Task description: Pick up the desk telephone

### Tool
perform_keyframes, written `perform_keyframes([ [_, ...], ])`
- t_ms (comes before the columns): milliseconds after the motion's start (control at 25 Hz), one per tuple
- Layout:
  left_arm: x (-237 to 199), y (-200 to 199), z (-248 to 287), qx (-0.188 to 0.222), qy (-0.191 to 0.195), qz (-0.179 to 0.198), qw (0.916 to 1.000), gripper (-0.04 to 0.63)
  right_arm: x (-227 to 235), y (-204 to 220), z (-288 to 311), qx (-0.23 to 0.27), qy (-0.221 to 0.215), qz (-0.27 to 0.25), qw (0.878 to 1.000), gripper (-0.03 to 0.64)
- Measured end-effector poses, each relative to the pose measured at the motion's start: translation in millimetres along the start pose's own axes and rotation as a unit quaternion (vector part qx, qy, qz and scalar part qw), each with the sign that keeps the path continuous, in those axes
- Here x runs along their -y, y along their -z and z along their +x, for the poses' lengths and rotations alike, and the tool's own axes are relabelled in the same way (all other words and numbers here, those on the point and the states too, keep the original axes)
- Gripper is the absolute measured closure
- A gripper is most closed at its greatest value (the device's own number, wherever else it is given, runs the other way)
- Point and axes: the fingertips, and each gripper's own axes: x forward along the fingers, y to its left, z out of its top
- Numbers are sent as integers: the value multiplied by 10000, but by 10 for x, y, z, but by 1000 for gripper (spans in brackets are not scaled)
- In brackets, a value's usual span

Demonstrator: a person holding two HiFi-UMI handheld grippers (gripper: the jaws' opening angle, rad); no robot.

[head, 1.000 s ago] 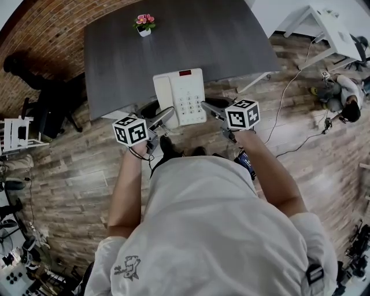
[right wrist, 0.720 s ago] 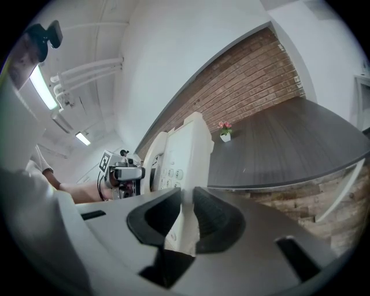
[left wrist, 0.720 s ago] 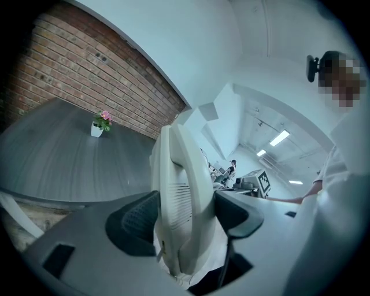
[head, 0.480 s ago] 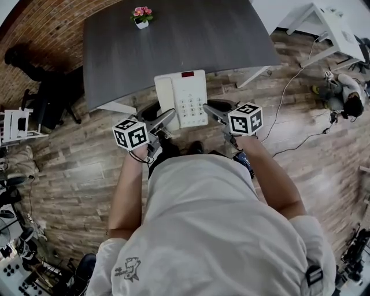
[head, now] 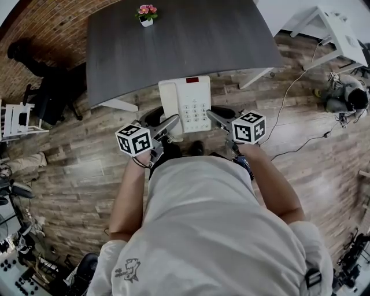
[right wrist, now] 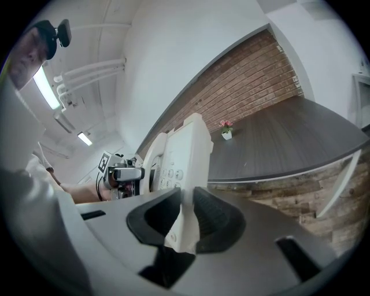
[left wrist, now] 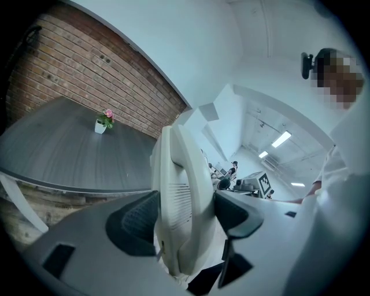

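1. The desk telephone (head: 186,104) is white and lies keypad up between the 2 grippers, in front of the person's chest
2. In the head view its far end meets the near edge of the dark grey desk (head: 191,40), and the rest of it shows over the wooden floor (head: 87,167)
3. The left gripper (head: 173,124) grasps the telephone's left side, where the handset (left wrist: 173,191) lies in its cradle
4. In the left gripper view its jaws stand wide apart, and both dark ribbed pads (left wrist: 139,222) press on the thick handset side
5. The right gripper (head: 213,115) grasps the telephone's right side, beside the keypad (head: 195,110)
6. In the right gripper view its jaws stand close together, clenched on the thin white edge of the telephone's body
7. Each gripper carries 1 cube with square markers: the left cube (head: 134,139) and the right cube (head: 249,127) sit just in front of the person's hands
8. A small white pot of pink flowers (head: 147,13) stands at the far side of the desk, well apart from the telephone
9. A brick wall (head: 34,29) runs behind the desk on the left
10. A white table (head: 332,29) stands at the upper right, and another person (head: 344,98) is low on the floor near it
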Motion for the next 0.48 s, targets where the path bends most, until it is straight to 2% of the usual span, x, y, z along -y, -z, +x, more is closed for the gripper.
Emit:
perform_keyframes([
  [480,39,-25,-28,14,-96,73,9999,276,-16,-28,-7,23,-83,-15,10000,537],
])
